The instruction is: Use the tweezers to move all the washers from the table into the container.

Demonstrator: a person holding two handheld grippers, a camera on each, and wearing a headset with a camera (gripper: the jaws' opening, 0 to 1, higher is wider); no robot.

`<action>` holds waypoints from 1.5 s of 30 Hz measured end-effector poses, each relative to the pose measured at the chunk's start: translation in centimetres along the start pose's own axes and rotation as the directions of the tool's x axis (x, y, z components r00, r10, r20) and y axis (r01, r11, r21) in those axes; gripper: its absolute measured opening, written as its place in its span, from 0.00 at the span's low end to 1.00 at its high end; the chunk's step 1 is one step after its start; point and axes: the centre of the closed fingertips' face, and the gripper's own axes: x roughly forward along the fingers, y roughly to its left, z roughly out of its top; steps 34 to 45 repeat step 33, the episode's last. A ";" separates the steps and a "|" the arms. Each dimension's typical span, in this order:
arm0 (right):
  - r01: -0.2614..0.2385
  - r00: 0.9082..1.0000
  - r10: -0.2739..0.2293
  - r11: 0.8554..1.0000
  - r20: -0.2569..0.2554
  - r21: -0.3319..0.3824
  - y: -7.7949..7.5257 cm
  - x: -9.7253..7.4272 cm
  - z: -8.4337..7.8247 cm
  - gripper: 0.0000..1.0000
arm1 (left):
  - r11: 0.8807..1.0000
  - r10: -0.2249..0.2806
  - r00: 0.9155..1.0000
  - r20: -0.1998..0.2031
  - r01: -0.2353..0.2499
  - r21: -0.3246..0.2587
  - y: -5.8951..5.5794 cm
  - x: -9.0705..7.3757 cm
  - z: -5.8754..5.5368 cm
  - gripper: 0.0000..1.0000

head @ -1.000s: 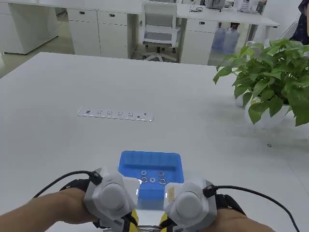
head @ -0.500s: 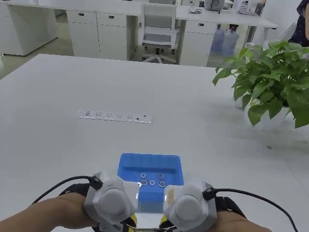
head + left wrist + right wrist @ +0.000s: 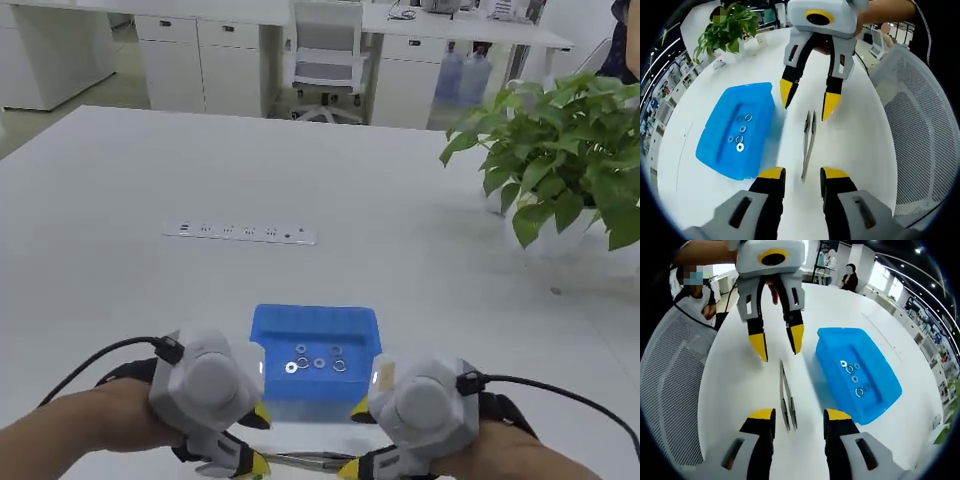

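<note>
— Inside the blue container, what sits there?
— Washers, loose on its floor. Tweezers lie on the table near of it, between your left gripper and right gripper, both with jaws spread.

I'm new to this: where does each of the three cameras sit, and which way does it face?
Head view: on the headset, facing forward and down at the blue container; forearms, left gripper and right gripper show low.
Left gripper view: on the left gripper, facing along its own jaws toward the right gripper.
Right gripper view: on the right gripper, facing the left gripper.
Shared: both gripper views show the tweezers lying between the grippers.
</note>
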 end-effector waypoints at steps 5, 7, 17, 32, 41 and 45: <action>0.073 0.991 -0.086 0.990 0.103 0.121 -1.6 -2.4 0.8 0.50 | 0.998 0.036 0.999 0.036 -0.034 -0.060 0.0 -1.9 -0.4 0.44; 0.091 0.988 -0.108 0.984 0.109 0.150 -2.0 -3.2 0.5 0.55 | 0.996 0.051 0.997 0.064 -0.046 -0.080 0.0 -2.7 -0.3 0.49; 0.162 0.963 -0.210 0.952 0.167 0.262 -3.5 -6.9 -1.7 0.80 | 0.991 0.081 0.988 0.128 -0.066 -0.119 -0.4 -4.9 0.0 0.73; 0.118 0.963 -0.177 0.956 0.205 0.270 -2.5 -8.1 -2.8 1.00 | 0.986 0.102 0.967 0.235 -0.067 -0.150 -0.1 -6.1 1.6 0.99; 0.120 0.963 -0.177 0.956 0.203 0.267 -2.5 -8.2 -2.9 1.00 | 0.986 0.104 0.966 0.235 -0.070 -0.150 0.0 -6.1 1.7 0.99; 0.120 0.963 -0.177 0.956 0.203 0.267 -2.5 -8.2 -2.9 1.00 | 0.986 0.104 0.966 0.235 -0.070 -0.150 0.0 -6.1 1.7 0.99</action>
